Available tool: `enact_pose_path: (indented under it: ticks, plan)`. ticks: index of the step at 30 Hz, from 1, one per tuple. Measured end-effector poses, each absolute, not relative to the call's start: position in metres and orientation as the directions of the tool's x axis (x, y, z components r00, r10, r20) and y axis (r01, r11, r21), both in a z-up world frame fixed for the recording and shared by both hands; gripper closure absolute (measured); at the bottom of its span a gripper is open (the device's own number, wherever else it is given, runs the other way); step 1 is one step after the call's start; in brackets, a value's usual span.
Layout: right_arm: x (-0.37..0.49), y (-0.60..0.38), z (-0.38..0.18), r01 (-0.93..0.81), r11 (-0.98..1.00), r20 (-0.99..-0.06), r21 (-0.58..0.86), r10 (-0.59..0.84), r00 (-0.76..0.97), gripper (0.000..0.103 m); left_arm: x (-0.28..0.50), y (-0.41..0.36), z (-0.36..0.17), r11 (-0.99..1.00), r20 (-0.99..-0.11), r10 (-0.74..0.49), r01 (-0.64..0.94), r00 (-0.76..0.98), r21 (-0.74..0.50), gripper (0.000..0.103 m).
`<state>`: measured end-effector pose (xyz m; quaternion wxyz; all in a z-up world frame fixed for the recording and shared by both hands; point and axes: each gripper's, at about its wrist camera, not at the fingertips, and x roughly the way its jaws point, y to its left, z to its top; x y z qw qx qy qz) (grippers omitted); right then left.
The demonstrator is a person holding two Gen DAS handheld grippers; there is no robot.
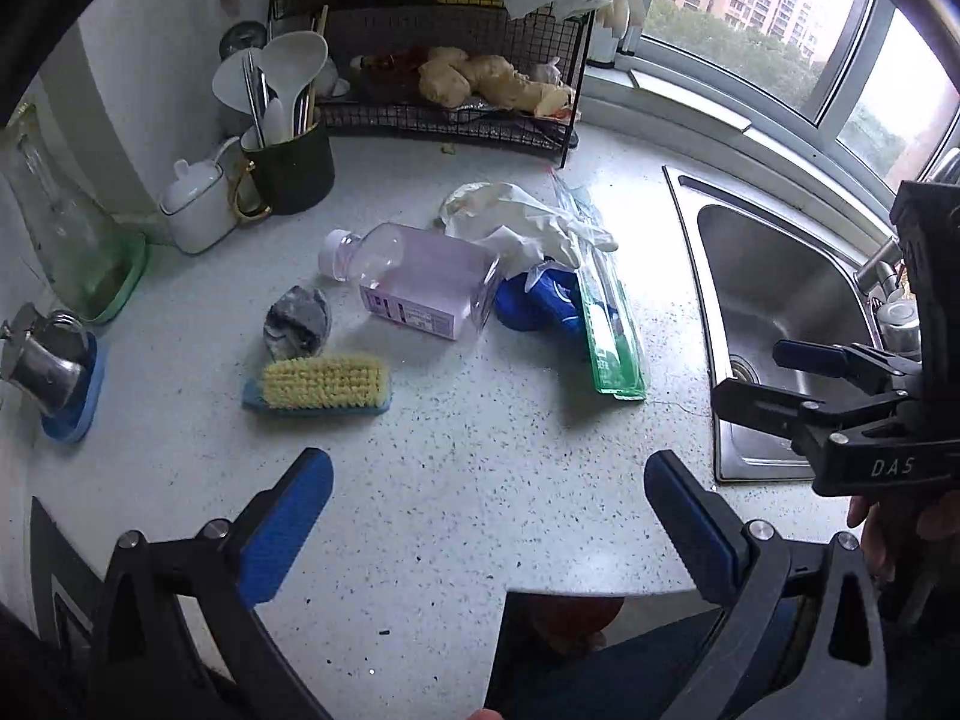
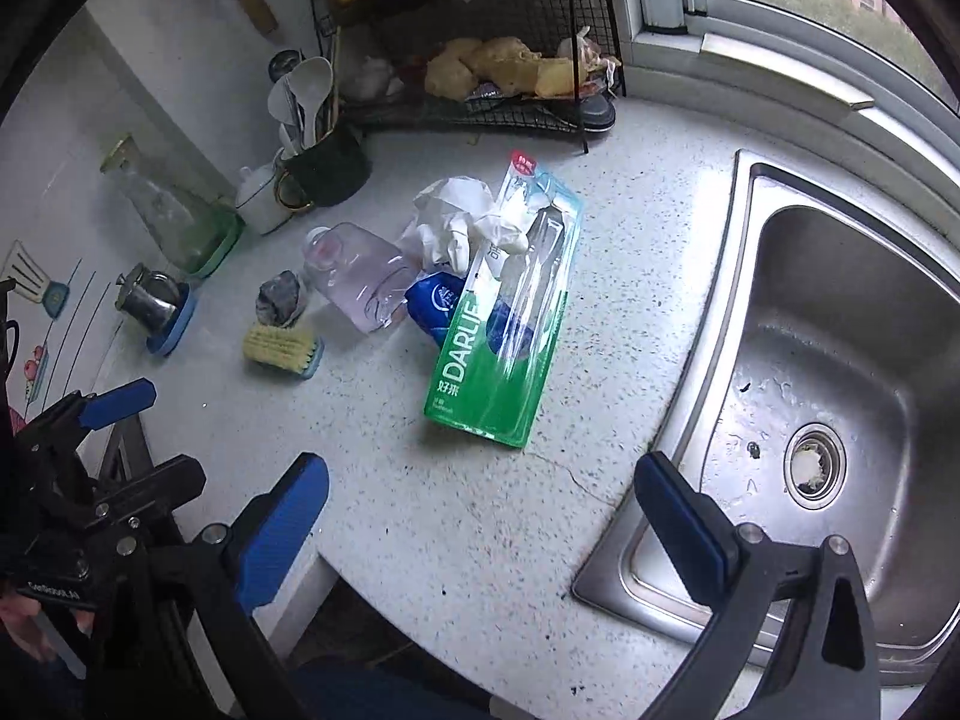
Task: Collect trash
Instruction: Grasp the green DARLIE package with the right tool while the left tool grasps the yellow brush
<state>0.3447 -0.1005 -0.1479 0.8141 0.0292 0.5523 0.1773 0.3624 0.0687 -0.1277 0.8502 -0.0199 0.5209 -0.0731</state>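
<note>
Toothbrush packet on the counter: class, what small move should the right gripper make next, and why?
Probably ease the right gripper forward and down toward the near end of the green toothbrush packet. Its jaws stand wide and empty, and the packet lies on top of the trash pile, overlapping the blue wrapper, with bare countertop between it and the gripper.

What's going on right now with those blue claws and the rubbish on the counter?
Left gripper open, empty. Right gripper open, empty. Trash untouched: clear bottle, toothbrush package, crumpled glove. Scrub brush lies before the bottle.
</note>
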Motion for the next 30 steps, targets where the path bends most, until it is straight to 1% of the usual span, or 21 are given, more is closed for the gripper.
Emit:
enact_pose_path:
  ticks: [9,12,15,19,20,22,23,25,29,30]
  plan:
    - [0.388,-0.081,-0.188,-0.197,0.950,-0.941,0.244,0.281,0.188,0.001,0.408,0.090,-0.157,0.986,-0.910,-0.161,0.104,0.382,-0.131,0.000]
    - [0.401,-0.079,-0.197,-0.165,0.953,-0.949,0.253,0.278,0.148,0.001,0.418,0.093,-0.168,0.984,-0.917,-0.170,0.112,0.361,-0.138,0.000]
    - [0.412,-0.075,-0.206,-0.144,0.956,-0.955,0.255,0.272,0.115,0.001,0.427,0.098,-0.176,0.978,-0.918,-0.208,0.104,0.338,-0.183,0.000]
    - [0.421,-0.072,-0.218,-0.114,0.957,-0.959,0.267,0.275,0.067,0.001,0.436,0.101,-0.184,0.976,-0.923,-0.214,0.109,0.319,-0.188,0.000]
    - [0.423,-0.073,-0.220,-0.104,0.959,-0.960,0.265,0.272,0.061,0.002,0.438,0.102,-0.185,0.976,-0.924,-0.214,0.111,0.316,-0.188,0.000]
    - [0.425,-0.073,-0.222,-0.097,0.959,-0.961,0.266,0.272,0.054,0.009,0.440,0.104,-0.188,0.978,-0.928,-0.204,0.116,0.313,-0.176,0.000]
    - [0.426,-0.072,-0.223,-0.098,0.960,-0.963,0.260,0.266,0.048,0.009,0.441,0.104,-0.189,0.978,-0.929,-0.200,0.119,0.310,-0.171,0.000]
    - [0.427,-0.069,-0.222,-0.118,0.965,-0.968,0.235,0.243,0.056,0.014,0.442,0.104,-0.192,0.977,-0.932,-0.201,0.125,0.303,-0.171,0.000]
    - [0.429,-0.059,-0.220,-0.153,0.968,-0.976,0.200,0.211,0.058,0.019,0.442,0.102,-0.196,0.974,-0.931,-0.216,0.128,0.294,-0.186,0.000]
    - [0.428,-0.056,-0.220,-0.159,0.969,-0.978,0.191,0.202,0.059,0.022,0.441,0.100,-0.196,0.974,-0.931,-0.218,0.131,0.294,-0.186,0.000]
